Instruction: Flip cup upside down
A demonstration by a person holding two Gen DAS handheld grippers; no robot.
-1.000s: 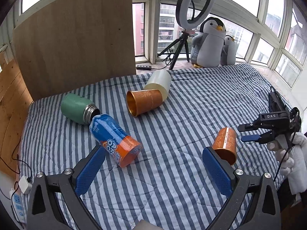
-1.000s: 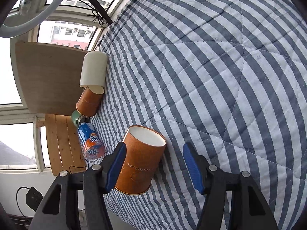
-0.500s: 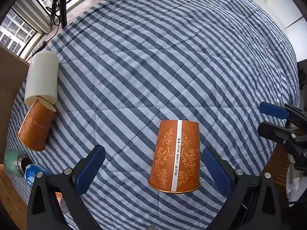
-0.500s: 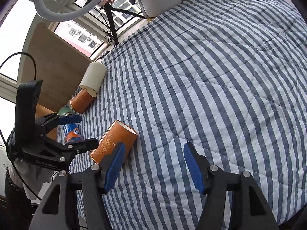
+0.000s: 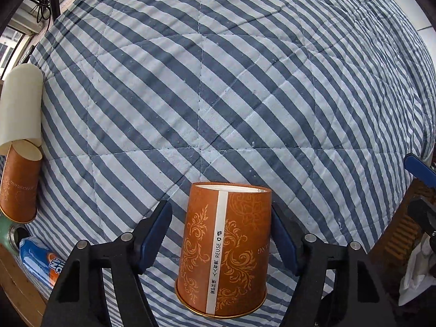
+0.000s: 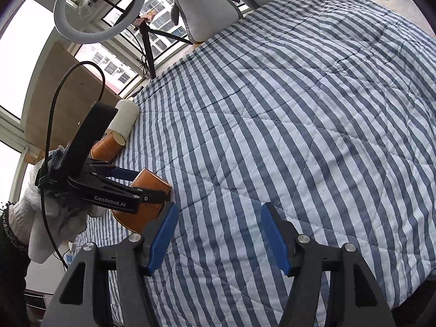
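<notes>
An orange paper cup (image 5: 224,248) with gold scrollwork lies on its side on the striped quilt (image 5: 218,95), its wide rim toward my left camera. My left gripper (image 5: 220,234) is open, with a blue pad on each side of the cup; the right pad is close against it and the left pad stands apart. The same cup (image 6: 148,204) and my left gripper (image 6: 144,188) around it show in the right wrist view. My right gripper (image 6: 219,238) is open and empty over the quilt, to the right of the cup.
A second orange cup (image 5: 19,182) and a cream cup (image 5: 21,109) lie on their sides at the quilt's left edge, with a green flask (image 5: 9,234) and a blue-orange can (image 5: 41,261) below them. A ring light (image 6: 95,5) and a plush penguin (image 6: 204,5) stand behind the bed.
My left gripper has moved in over the cup and narrowed around it. My right gripper has drawn back from the cup to the right.
</notes>
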